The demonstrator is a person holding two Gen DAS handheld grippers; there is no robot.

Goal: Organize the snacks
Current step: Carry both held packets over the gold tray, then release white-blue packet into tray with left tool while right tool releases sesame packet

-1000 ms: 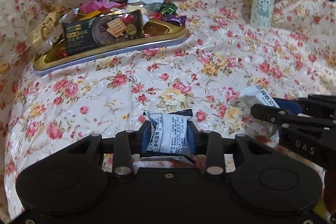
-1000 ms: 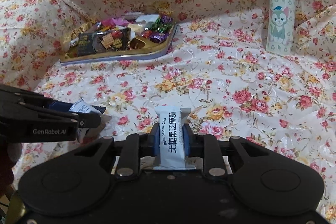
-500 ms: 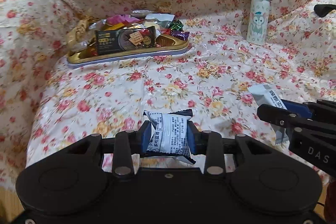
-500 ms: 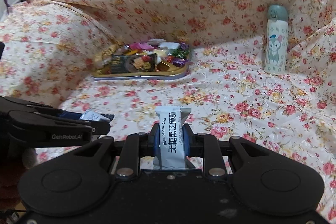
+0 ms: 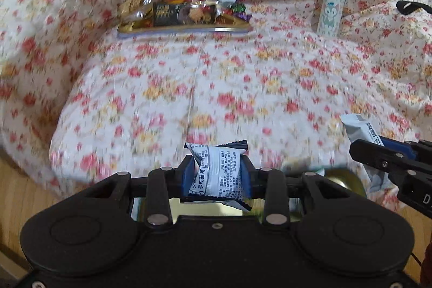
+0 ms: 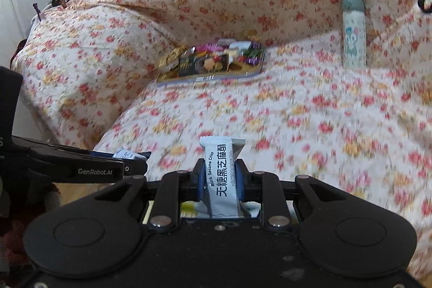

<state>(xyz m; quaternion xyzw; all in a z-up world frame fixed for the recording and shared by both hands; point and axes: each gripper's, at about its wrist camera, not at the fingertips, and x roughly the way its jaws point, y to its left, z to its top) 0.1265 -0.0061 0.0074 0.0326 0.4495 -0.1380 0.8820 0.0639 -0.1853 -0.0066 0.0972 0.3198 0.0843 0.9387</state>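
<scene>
My left gripper [image 5: 217,174] is shut on a small white and dark blue snack packet [image 5: 218,174], held off the front edge of the flowered sofa seat. My right gripper [image 6: 221,177] is shut on a pale blue black sesame crisp bar [image 6: 222,177], also held in front of the seat. A gold tray [image 5: 183,29] heaped with wrapped snacks sits far back on the seat, and it shows in the right wrist view too [image 6: 210,74]. The right gripper and its bar [image 5: 361,128] appear at the right edge of the left wrist view; the left gripper [image 6: 132,161] at the left of the right wrist view.
A white bottle with a cartoon cat and teal cap [image 5: 330,7] stands at the back right of the seat, also in the right wrist view [image 6: 353,31]. The flowered cover [image 5: 243,88] runs up the backrest and armrest. Wood floor [image 5: 21,193] lies below the front edge.
Both grippers have pulled back and away from the seat, each keeping its packet. The tray and bottle look smaller and farther, and the floor has come into view.
</scene>
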